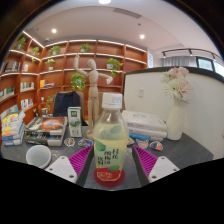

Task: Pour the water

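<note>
A clear plastic bottle point(110, 140) of pale yellow drink, with a white cap and a green and red label, stands upright between my fingers, close to the camera. My gripper point(111, 160) is shut on the bottle, with the magenta pads point(81, 160) against its lower sides. A small white cup point(38, 155) sits on the grey table point(185, 150), to the left of the left finger.
Beyond the bottle are a wooden mannequin point(92, 88), stacked books point(45, 127) and a white box point(146, 122). A white vase of flowers point(177, 105) stands at the right before a partition. Bookshelves point(60, 65) line the back wall.
</note>
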